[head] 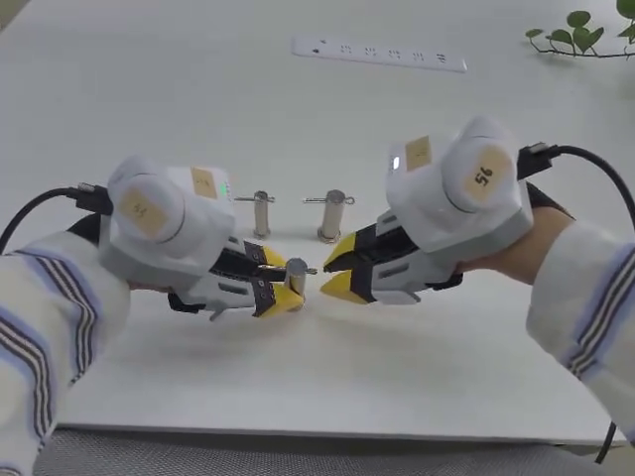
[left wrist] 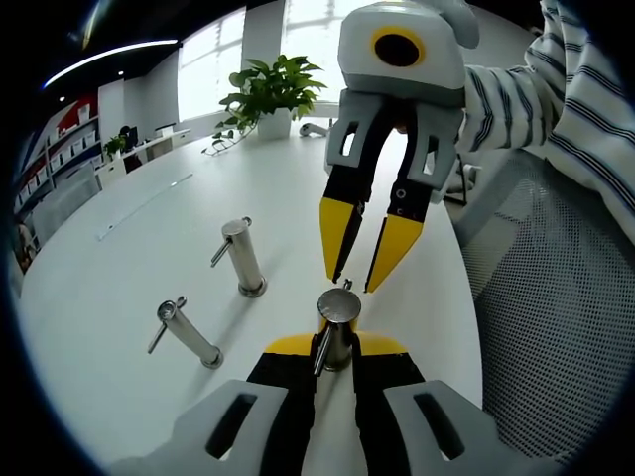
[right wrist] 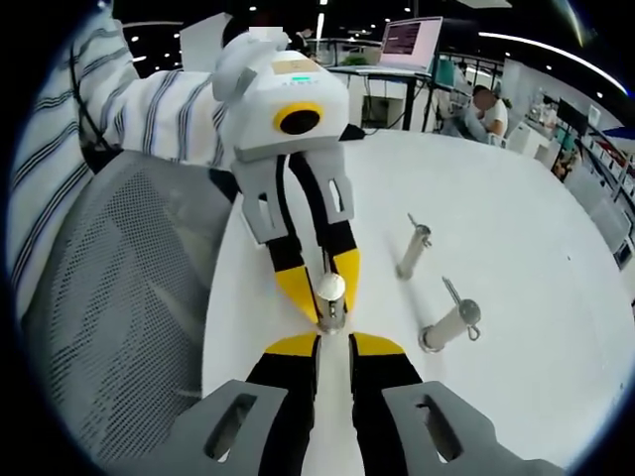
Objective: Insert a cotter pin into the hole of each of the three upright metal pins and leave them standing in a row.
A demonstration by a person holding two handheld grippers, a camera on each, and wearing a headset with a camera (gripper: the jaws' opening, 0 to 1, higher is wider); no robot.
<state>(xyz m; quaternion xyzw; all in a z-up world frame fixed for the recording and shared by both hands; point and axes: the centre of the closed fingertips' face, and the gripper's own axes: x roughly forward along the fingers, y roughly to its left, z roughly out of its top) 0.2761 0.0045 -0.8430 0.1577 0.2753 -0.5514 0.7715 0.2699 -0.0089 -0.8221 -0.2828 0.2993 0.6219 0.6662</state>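
My left gripper [head: 284, 280] jaws clamp shiny upright metal pin [left wrist: 338, 315] | cotter pin [head: 310, 270] through its top | right gripper [head: 331, 275] jaws narrowly parted

Brightly, evenly lit from overhead. Throws only faint shadows beside each metal pin [head: 330, 216] on the white table [head: 298, 367]. Blows out at the windows [left wrist: 213, 50] in left gripper view; bends at fisheye edges.

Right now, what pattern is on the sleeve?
The sleeve is striped; left gripper view shows it best.
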